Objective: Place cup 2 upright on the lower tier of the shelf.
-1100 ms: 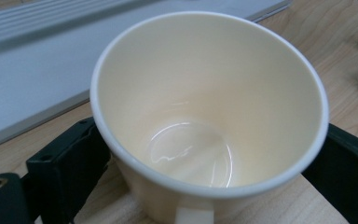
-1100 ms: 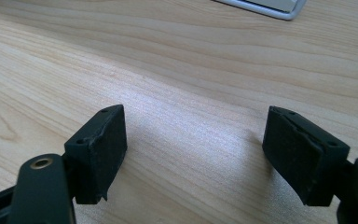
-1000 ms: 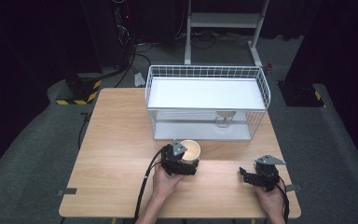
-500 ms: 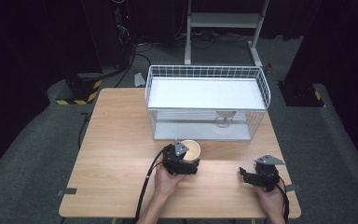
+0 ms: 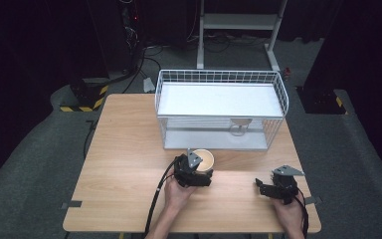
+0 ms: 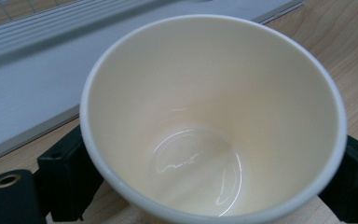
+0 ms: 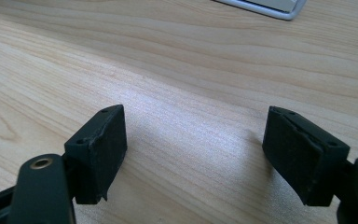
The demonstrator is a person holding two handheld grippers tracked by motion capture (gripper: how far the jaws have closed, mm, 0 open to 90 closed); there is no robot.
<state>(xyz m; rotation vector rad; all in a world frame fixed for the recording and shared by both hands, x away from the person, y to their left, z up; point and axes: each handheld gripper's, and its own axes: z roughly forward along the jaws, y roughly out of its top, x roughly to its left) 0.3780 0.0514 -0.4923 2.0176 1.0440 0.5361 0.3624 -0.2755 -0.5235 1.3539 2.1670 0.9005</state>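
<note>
A cream paper cup (image 5: 205, 159) stands upright and empty on the wooden table (image 5: 124, 149), just in front of the wire basket. My left gripper (image 5: 202, 168) reaches it from the near side. Its black fingers (image 6: 67, 172) sit against the cup's (image 6: 214, 116) wall on both sides. The jaws have just been closing, with the cup between them, and they grip it. My right gripper (image 5: 261, 188) rests low over the table at the near right. In the right gripper view that gripper (image 7: 205, 154) stands open over bare wood, nothing between its pads.
A white wire basket (image 5: 219, 74) with a white floor stands across the far middle of the table. A small looped wire piece (image 5: 239, 127) hangs at its front wall. Dark floor, cables and a metal stand surround the table.
</note>
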